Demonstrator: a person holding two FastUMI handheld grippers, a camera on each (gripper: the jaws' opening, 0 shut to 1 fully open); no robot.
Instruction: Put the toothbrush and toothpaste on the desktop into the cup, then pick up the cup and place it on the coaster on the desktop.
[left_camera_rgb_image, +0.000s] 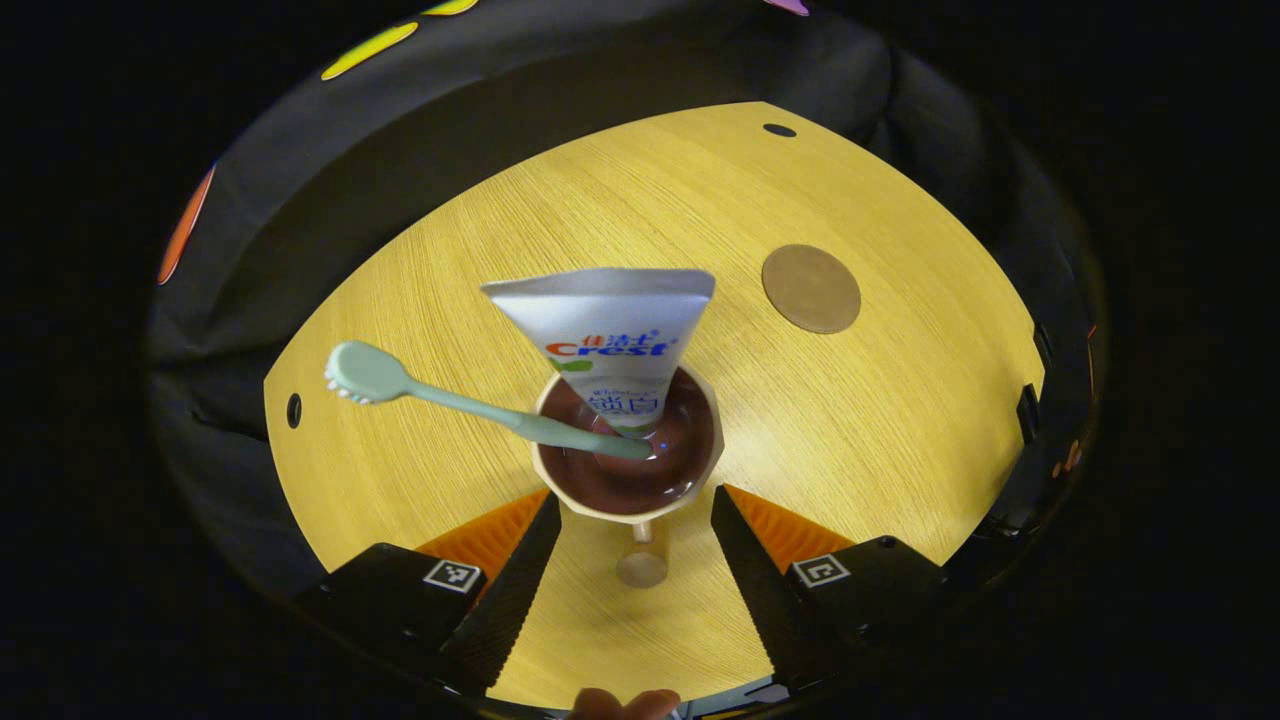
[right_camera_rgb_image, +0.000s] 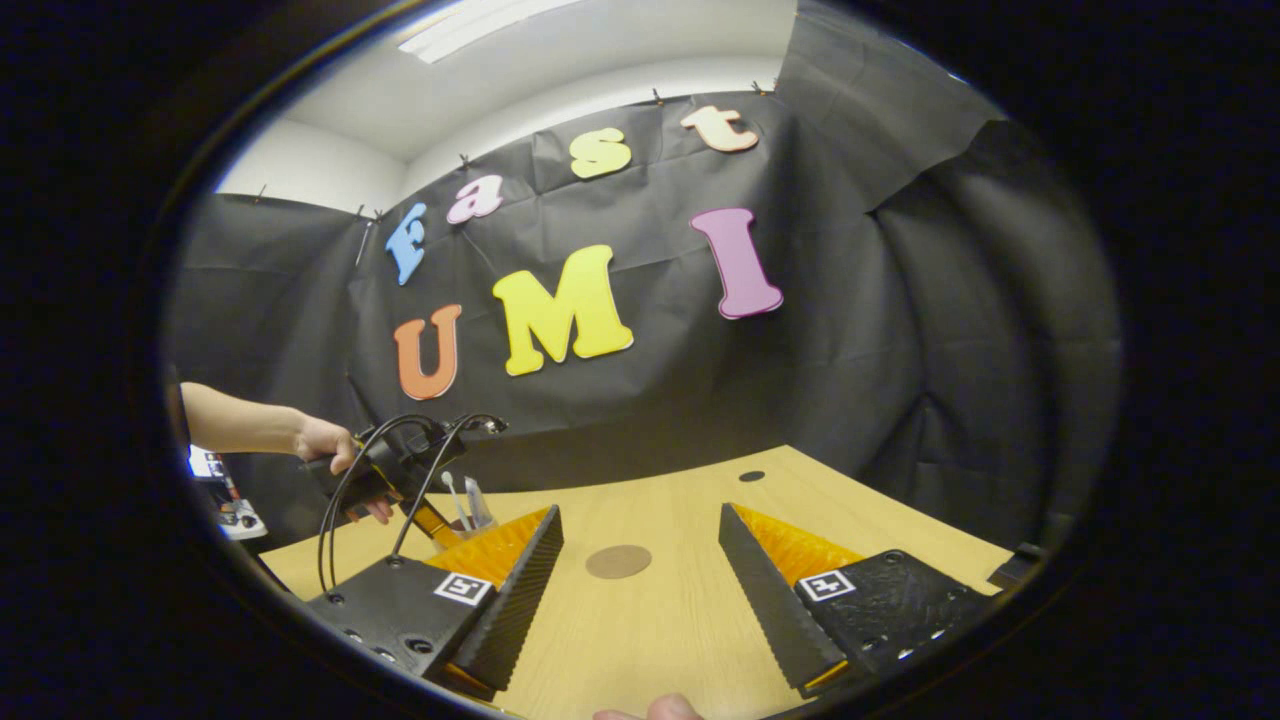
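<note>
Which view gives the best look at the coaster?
The left gripper view: the coaster lies bare on the desktop, seen whole from above. The right gripper view shows it as a flattened disc between the fingers.

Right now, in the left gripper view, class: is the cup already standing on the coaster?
No, the cup stands on bare desktop, apart from the coaster.

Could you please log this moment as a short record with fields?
cup: upright on the table, handle toward the left gripper
toothbrush: in the cup, head leaning out over the rim
toothpaste: standing in the cup, flat end up
coaster: bare, apart from the cup
left gripper: open, fingers on either side of the cup's handle, not touching
right gripper: open, holding nothing, above the table
done: both items in the cup
left to do: cup onto the coaster
</note>
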